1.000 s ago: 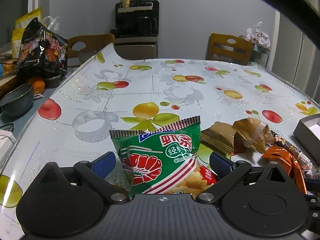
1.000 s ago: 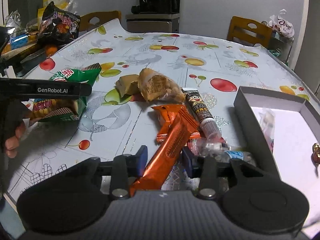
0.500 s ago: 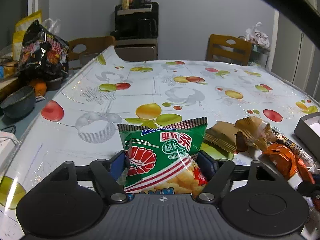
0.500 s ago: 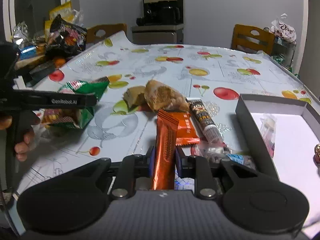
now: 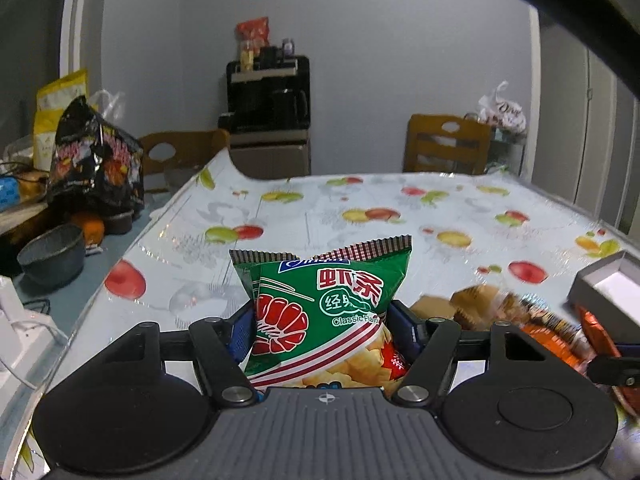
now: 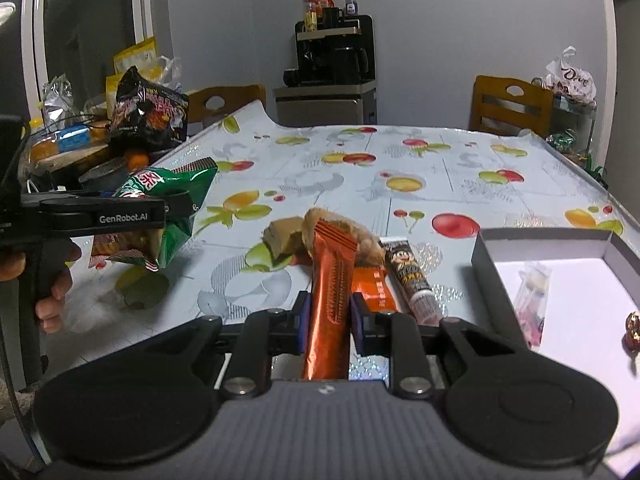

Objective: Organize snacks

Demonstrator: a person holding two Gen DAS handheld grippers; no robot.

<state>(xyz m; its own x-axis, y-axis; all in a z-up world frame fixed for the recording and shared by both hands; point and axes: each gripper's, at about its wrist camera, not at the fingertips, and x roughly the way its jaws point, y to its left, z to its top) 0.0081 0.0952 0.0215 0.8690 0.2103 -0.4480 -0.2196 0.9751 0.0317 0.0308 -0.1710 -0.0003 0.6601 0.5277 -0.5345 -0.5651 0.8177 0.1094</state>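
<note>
A green prawn-cracker bag [image 5: 324, 312] sits between the blue pads of my left gripper [image 5: 320, 332], whose jaws are still closing and squeeze its sides. In the right wrist view the green bag [image 6: 176, 184] hangs above the fruit-print tablecloth in the left gripper [image 6: 184, 204]. My right gripper [image 6: 330, 316] is shut on a long orange bar [image 6: 330, 284], tilted up off the table. An open grey box [image 6: 488, 264] with a white floor stands at the right, also at the right edge of the left wrist view as the box [image 5: 600, 280].
Brown wrapped pastries [image 6: 284, 236], a second orange packet [image 6: 370, 288] and a cartoon-print tube [image 6: 408, 272] lie mid-table. A clear-wrapped sweet [image 6: 532, 292] and a foil ball [image 6: 634, 326] sit in the box. A black noodle bag [image 6: 150, 114], a pot [image 5: 52, 256] and chairs stand beyond.
The left jaws closed in on the green bag and lifted it off the table. The right jaws shut on the orange bar, which swung upright and rose.
</note>
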